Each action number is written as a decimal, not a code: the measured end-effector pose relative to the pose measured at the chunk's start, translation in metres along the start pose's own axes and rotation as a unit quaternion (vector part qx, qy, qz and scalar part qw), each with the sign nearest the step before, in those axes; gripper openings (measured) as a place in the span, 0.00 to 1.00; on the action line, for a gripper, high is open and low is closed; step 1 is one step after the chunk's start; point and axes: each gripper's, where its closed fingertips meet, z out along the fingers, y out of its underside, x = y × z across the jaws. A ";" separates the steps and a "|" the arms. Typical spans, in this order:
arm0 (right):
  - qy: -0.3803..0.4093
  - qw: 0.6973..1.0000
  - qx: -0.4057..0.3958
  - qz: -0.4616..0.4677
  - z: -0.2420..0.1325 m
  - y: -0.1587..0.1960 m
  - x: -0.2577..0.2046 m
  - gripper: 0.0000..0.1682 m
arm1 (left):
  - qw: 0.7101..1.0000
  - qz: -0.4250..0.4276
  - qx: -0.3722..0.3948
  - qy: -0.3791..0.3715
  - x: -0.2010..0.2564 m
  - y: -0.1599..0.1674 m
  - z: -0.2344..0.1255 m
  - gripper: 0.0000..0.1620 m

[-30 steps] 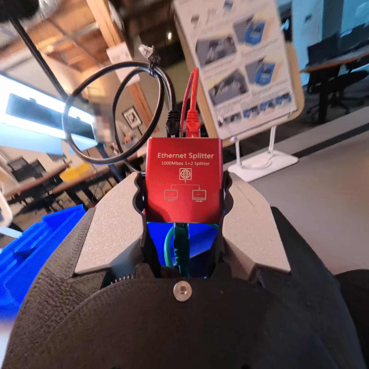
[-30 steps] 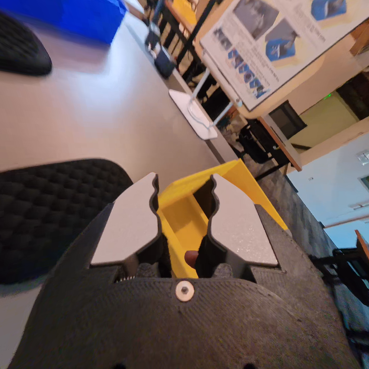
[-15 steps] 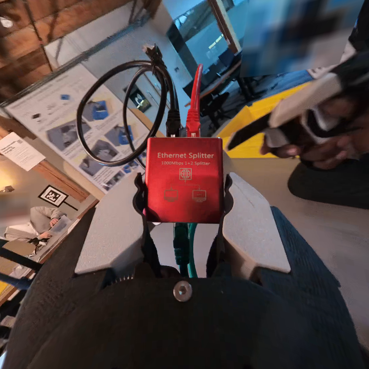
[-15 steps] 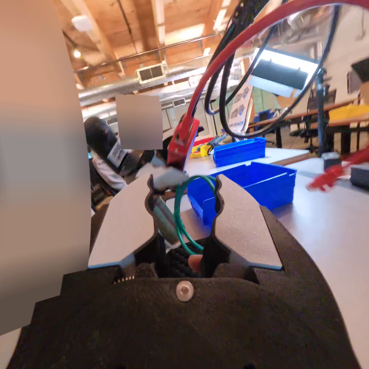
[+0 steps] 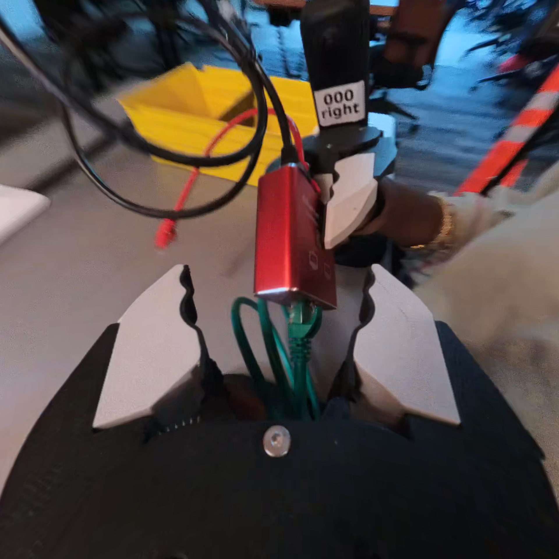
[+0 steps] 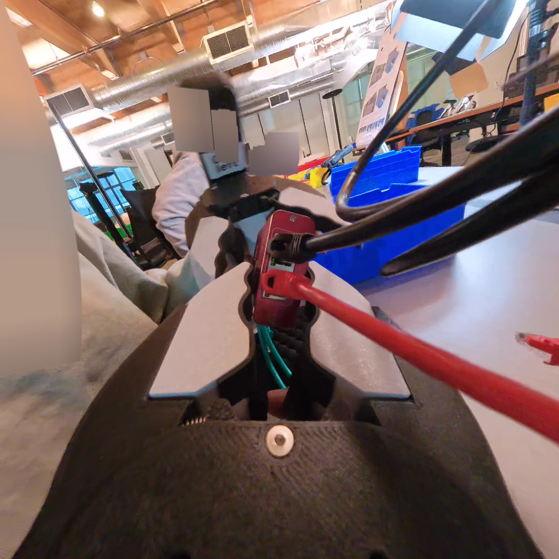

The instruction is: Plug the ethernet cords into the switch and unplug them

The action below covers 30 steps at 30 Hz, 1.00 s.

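Note:
The red splitter (image 5: 284,236) hangs upright in front of my left gripper (image 5: 277,267), which is wide open; its pads stand clear of the box on both sides. My right gripper (image 6: 279,269) is shut on the splitter (image 6: 273,313) across its flat faces. One of the right gripper's fingers (image 5: 351,196) shows pressed on the box in the left wrist view. A black plug (image 6: 287,246) and a red plug (image 6: 284,282) sit in its end ports. A green cord (image 5: 298,341) is plugged into the opposite end and runs down between my left fingers.
A yellow bin (image 5: 193,121) stands on the grey table (image 5: 75,272) behind the cords. The red cord's free end (image 5: 165,233) dangles over the table. A blue bin (image 6: 378,181) sits beyond the splitter. A person in a grey hoodie (image 6: 178,193) is behind it. The tips of both grippers are at nearly the same place.
My left gripper held the splitter and has now opened off it. My right gripper came in from the right and closed on the box, which turned edge-on to the left wrist view.

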 end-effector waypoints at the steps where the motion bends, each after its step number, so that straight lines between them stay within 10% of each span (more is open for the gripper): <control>1: -0.001 1.000 -0.001 0.002 0.000 0.002 0.000 0.18 | 0.999 -0.025 -0.006 0.038 0.005 0.006 0.003 0.61; 7: 0.010 1.000 -0.017 0.023 -0.004 0.009 0.007 0.18 | 0.983 -0.096 0.007 0.156 0.020 0.011 0.011 0.20; 18: 0.000 0.993 0.045 0.108 -0.033 -0.008 0.020 0.14 | 0.958 -0.196 0.046 0.203 0.011 0.013 -0.004 0.18; 30: -0.010 1.000 -0.008 0.008 -0.024 0.005 0.009 0.09 | 0.987 -0.087 0.016 0.133 0.014 0.016 0.000 0.21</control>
